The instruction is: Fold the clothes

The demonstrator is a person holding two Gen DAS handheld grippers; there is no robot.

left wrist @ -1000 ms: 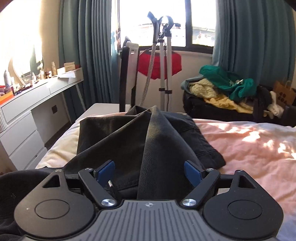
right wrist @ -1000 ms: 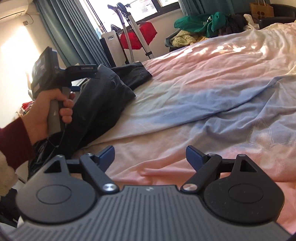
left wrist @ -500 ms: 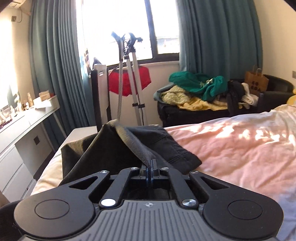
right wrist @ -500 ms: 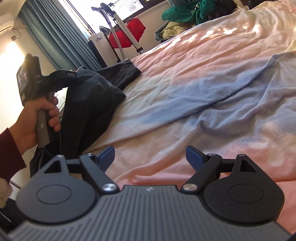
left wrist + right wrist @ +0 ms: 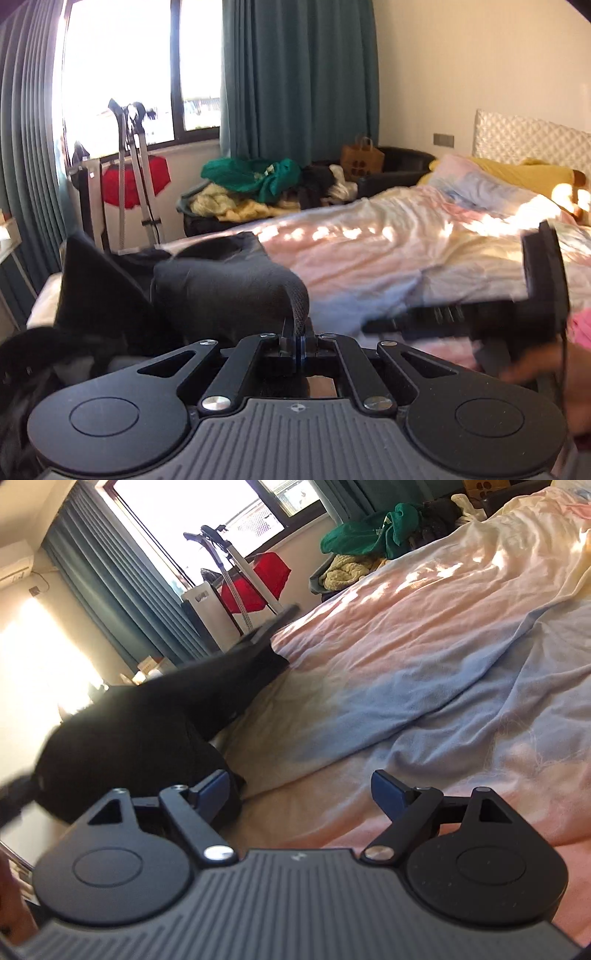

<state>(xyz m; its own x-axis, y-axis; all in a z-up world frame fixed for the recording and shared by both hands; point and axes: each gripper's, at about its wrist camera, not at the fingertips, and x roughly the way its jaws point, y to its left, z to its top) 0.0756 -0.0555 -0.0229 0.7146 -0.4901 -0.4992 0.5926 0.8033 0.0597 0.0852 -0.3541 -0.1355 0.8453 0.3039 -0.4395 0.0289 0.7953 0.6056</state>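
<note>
A black garment [image 5: 207,291] lies bunched at the foot of the bed. My left gripper [image 5: 298,345] is shut on a thick fold of its edge and holds it lifted. In the right wrist view the same garment [image 5: 155,723] hangs blurred at the left. My right gripper [image 5: 301,794] is open and empty just above the bedcover, with its left finger [image 5: 212,788] beside the garment's lower edge. The right gripper's body [image 5: 532,295] shows blurred at the right of the left wrist view.
The bed has a rumpled pink and blue cover [image 5: 388,258] with pillows [image 5: 517,177] at the head. A pile of clothes [image 5: 255,188] lies on a black chair by the window. A stand with a red cloth [image 5: 136,181] and a white desk edge [image 5: 7,236] are at the left.
My left gripper closed on the black garment, then swung right with it, lifting the cloth. My right gripper stayed open and came lower and closer to the garment.
</note>
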